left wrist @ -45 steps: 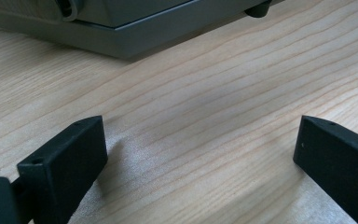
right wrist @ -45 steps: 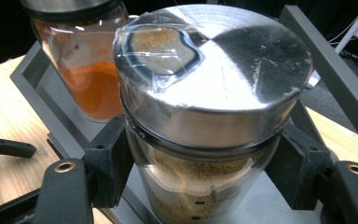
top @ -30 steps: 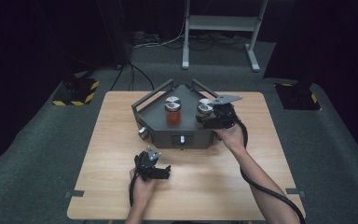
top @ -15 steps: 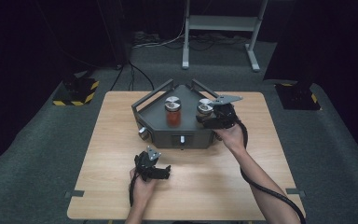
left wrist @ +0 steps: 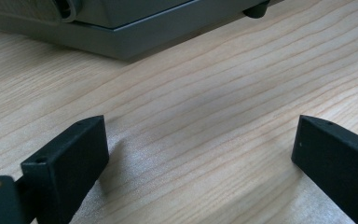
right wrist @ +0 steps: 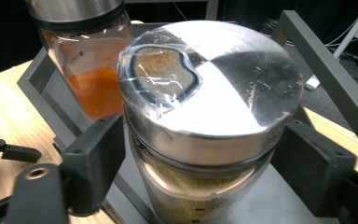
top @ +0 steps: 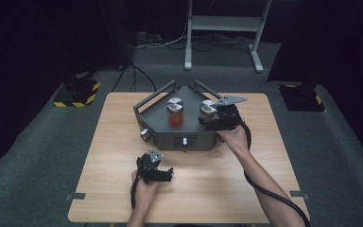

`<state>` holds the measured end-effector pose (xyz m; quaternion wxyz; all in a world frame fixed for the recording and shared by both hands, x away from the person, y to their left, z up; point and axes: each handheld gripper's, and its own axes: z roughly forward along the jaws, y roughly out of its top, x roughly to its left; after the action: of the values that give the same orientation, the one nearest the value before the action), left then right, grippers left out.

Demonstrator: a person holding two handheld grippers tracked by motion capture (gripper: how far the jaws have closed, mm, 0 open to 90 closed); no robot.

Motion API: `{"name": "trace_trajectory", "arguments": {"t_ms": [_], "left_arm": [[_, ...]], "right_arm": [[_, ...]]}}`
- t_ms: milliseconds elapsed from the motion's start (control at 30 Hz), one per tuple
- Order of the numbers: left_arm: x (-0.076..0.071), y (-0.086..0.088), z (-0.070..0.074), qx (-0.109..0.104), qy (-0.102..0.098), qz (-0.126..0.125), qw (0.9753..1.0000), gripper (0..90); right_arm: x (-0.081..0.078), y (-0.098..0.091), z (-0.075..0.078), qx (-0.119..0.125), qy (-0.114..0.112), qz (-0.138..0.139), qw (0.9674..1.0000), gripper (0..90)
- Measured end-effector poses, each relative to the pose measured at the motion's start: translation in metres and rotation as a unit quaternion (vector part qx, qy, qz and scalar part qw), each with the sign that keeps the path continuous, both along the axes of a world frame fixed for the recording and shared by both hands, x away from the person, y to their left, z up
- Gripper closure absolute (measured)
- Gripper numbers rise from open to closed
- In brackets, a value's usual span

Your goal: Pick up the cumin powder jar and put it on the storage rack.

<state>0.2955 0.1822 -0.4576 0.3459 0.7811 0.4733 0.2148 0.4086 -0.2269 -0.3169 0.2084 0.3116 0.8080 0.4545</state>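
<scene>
Glossy metal lid (right wrist: 214, 88), matt wood table (top: 123, 142)

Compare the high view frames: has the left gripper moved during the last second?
No. The left gripper lies in the same spot near the table's front edge, just below the grey rack.

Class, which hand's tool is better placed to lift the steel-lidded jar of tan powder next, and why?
Probably the right. The right tool already straddles the steel-lidded glass jar of tan powder, jaws either side below the lid. The left tool rests open on the wooden table, away from the grey metal tray.
</scene>
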Motion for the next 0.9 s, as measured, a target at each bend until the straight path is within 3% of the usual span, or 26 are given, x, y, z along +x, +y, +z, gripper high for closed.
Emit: {"name": "trace_trajectory", "arguments": {"t_ms": [233,900], "left_arm": [[0.0,0.0,0.0,0.0,0.0,0.0,1.0,3.8],[0.0,0.0,0.0,0.0,0.0,0.0,1.0,3.8]], "right_arm": [[0.003,-0.002,-0.002,-0.001,0.007,0.0,1.0,11.1],[-0.005,-0.018,-0.007,0.006,-0.001,0.003,1.0,9.6]]}}
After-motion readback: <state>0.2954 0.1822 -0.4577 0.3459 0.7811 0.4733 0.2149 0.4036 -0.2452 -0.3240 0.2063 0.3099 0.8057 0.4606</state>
